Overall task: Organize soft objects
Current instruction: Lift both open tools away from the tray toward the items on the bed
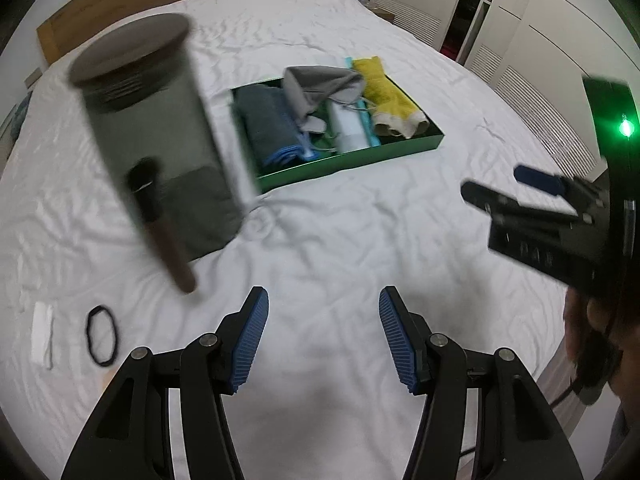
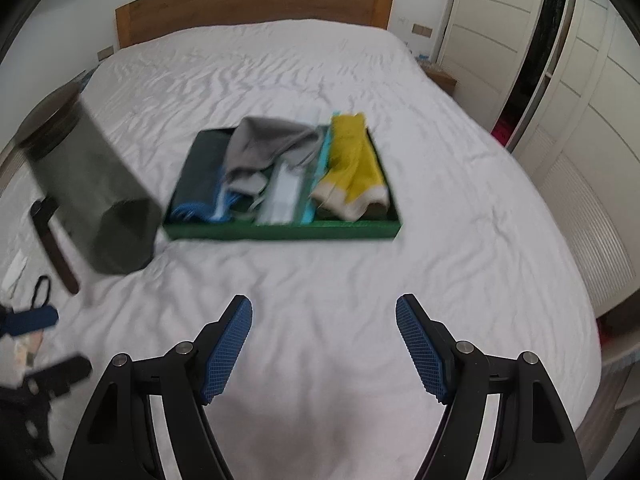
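Note:
A green tray (image 1: pixel 360 158) (image 2: pixel 280 232) lies on the white bed. It holds a folded dark blue-grey towel (image 1: pixel 266 120) (image 2: pixel 200 168), a grey hooded cloth (image 1: pixel 320 84) (image 2: pixel 264 140), a white and teal folded item (image 1: pixel 350 128) (image 2: pixel 286 192) and yellow socks (image 1: pixel 390 92) (image 2: pixel 352 160). My left gripper (image 1: pixel 323 338) is open and empty above the bare sheet in front of the tray. My right gripper (image 2: pixel 324 346) is open and empty too; it shows at the right of the left wrist view (image 1: pixel 520 200).
A dark grey lidded cylinder (image 1: pixel 156 128) (image 2: pixel 88 184) stands left of the tray, with a brown-handled brush (image 1: pixel 160 224) (image 2: pixel 54 240) by it. A black hair tie (image 1: pixel 102 334) (image 2: pixel 40 288) and white cloth (image 1: pixel 42 334) lie near the left. Wardrobe doors (image 2: pixel 580 100) line the right.

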{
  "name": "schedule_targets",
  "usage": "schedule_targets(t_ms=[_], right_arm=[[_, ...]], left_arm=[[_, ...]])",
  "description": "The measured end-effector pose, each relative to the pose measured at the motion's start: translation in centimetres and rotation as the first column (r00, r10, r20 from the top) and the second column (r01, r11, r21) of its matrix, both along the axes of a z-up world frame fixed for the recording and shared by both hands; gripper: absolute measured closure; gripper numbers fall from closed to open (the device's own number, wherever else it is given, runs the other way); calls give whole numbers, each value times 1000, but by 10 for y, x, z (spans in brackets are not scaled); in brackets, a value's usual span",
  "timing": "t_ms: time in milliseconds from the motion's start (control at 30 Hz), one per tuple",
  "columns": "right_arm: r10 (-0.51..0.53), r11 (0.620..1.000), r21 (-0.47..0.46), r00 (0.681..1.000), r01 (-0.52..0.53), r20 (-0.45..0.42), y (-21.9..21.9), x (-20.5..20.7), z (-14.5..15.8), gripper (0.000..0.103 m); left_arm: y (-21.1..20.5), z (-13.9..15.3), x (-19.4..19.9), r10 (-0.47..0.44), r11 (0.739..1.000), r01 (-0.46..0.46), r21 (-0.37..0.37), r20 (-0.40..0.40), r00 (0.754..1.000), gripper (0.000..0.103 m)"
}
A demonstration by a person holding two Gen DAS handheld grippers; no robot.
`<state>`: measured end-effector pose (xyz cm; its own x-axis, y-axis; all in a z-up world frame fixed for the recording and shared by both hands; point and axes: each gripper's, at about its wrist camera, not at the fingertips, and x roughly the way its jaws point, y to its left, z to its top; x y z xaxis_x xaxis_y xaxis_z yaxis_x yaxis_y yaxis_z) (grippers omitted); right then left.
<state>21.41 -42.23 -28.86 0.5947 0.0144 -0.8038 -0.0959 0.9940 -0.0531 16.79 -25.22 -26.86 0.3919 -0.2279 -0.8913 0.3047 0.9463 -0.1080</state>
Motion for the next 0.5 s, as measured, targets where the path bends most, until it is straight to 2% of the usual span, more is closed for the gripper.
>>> schedule_targets(t_ms=[500], right_arm=[[66,996,63,997,-63,-45,108,-74,10,28]], left_arm=[[106,10,-32,14,1000,-14,16,15,1000,51]])
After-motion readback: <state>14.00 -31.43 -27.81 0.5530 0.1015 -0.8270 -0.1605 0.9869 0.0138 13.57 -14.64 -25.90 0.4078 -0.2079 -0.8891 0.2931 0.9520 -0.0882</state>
